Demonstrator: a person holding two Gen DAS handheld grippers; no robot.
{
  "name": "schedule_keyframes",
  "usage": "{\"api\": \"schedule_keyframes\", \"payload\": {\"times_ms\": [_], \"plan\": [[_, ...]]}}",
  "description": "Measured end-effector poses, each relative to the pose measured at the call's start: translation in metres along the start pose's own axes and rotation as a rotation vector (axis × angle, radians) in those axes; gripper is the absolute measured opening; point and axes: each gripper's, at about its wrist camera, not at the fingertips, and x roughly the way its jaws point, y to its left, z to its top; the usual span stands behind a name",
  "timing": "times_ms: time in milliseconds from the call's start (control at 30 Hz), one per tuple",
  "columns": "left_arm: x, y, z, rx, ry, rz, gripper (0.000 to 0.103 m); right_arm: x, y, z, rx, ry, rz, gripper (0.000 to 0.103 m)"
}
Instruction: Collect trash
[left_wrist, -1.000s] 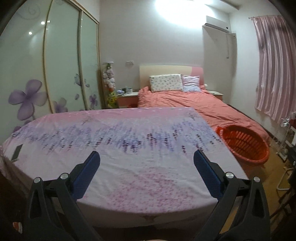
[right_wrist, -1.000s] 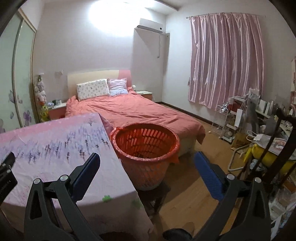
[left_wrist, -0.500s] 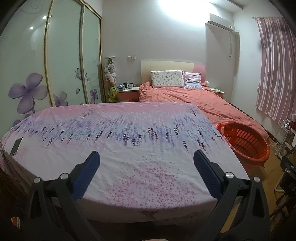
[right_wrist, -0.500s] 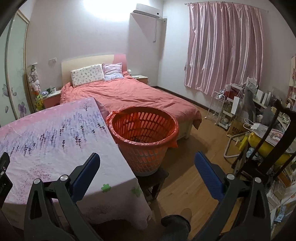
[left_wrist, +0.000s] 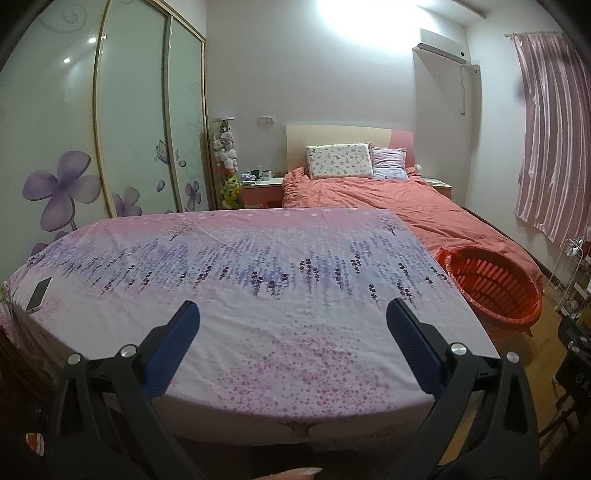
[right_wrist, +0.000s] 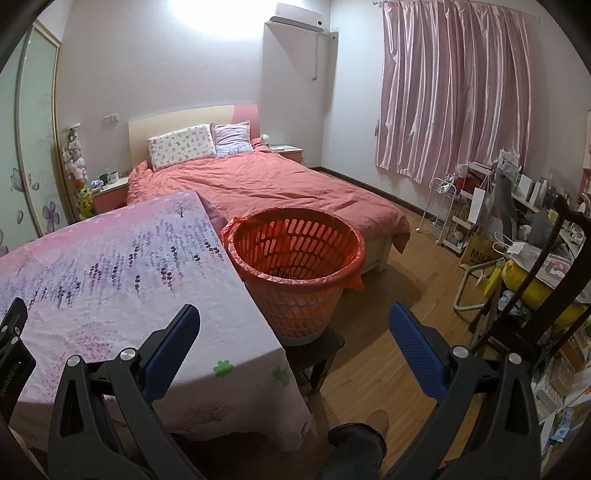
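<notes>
— Jaws on both grippers? How do they stand?

— Spread wide, both of them, with nothing between the blue pads. The left gripper (left_wrist: 291, 321) hangs over the near part of the worktop (left_wrist: 258, 295), which is draped in a pink cloth printed with purple flowers. The right gripper (right_wrist: 293, 323) hangs over the worktop's right corner, looking toward the basket (right_wrist: 297, 266).

— Where is that basket?

— Just beside the worktop's right edge, standing on a small dark stool (right_wrist: 317, 345), between the worktop and the bed (right_wrist: 266, 184). It is orange with slotted walls, lined with an orange bag folded over its rim. Something small and dark lies at the bottom; I cannot tell what it is.

— Anything on the worktop?

— Only a phone (left_wrist: 38, 294), lying flat near the far left edge, well apart from the left gripper.

— And trash?

— None I can pick out on the cloth from either view.
</notes>
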Motion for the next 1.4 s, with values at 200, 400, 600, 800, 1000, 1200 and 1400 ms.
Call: {"api": "schedule_keyframes", "payload": {"times_ms": [200,400,600,800,1000,1200,1400], "plan": [[-0.0019,0.0036,0.0006,-0.007,-0.004,0.005,0.099,0.0009,0.0006,0.0011,0.000,0.001,0.009,0.101],[-0.0019,0.0071,0.0021,-0.017,-0.005,0.007,0.099,0.0001,0.0026,0.0022,0.006,-0.008,0.013,0.101],[-0.0019,0.0063,0.0016,-0.016,-0.002,0.002,0.099,0.0014,0.0042,0.0022,0.005,-0.003,0.017,0.101],[-0.0018,0.0055,0.0012,-0.018,-0.001,0.003,0.099,0.0014,0.0046,0.0026,0.006,-0.002,0.020,0.101],[-0.0013,0.0066,0.0004,-0.023,0.003,0.005,0.099,0.0029,0.0069,0.0025,-0.001,0.001,0.028,0.101],[-0.0006,0.0083,0.0005,-0.025,0.003,0.005,0.099,0.0027,0.0070,0.0020,-0.001,0.001,0.028,0.101],[-0.0006,0.0088,0.0006,-0.026,0.002,0.005,0.099,0.0027,0.0073,0.0020,-0.002,0.001,0.030,0.101]]}}
